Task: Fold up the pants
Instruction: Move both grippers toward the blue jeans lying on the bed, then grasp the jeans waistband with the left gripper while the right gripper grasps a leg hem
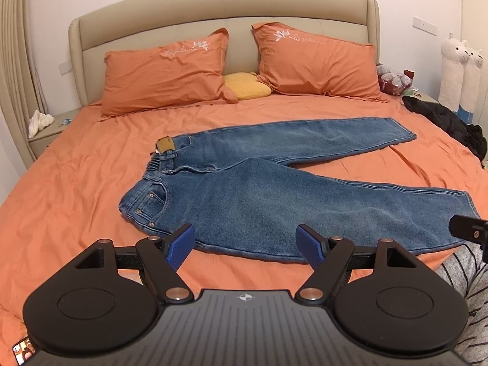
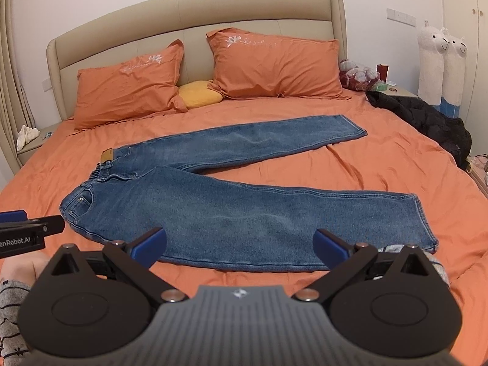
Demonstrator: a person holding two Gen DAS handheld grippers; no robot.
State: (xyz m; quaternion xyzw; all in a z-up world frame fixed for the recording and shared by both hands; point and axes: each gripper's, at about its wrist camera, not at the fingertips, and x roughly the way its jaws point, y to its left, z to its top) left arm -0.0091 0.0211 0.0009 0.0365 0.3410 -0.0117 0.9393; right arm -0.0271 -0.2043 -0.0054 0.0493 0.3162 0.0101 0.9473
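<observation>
A home bedroom: padded headboard [image 1: 225,3], orange pillows [image 1: 164,73], bedside table [image 1: 45,134], plush alpacas [image 2: 439,64].

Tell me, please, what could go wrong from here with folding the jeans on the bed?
1. The jeans lie with legs spread in a V, so the far leg may land skewed over the near leg when folded.
2. The orange sheet is wrinkled; open fingers could pinch it together with the denim.
3. Both the left gripper and right gripper hang near the close edge, so the far hem means a long reach.

The bed [image 1: 76,183] is viewed low from its foot, facing the headboard [image 2: 189,15]; the right view sits further right; jeans [image 1: 244,189] are shared.
</observation>
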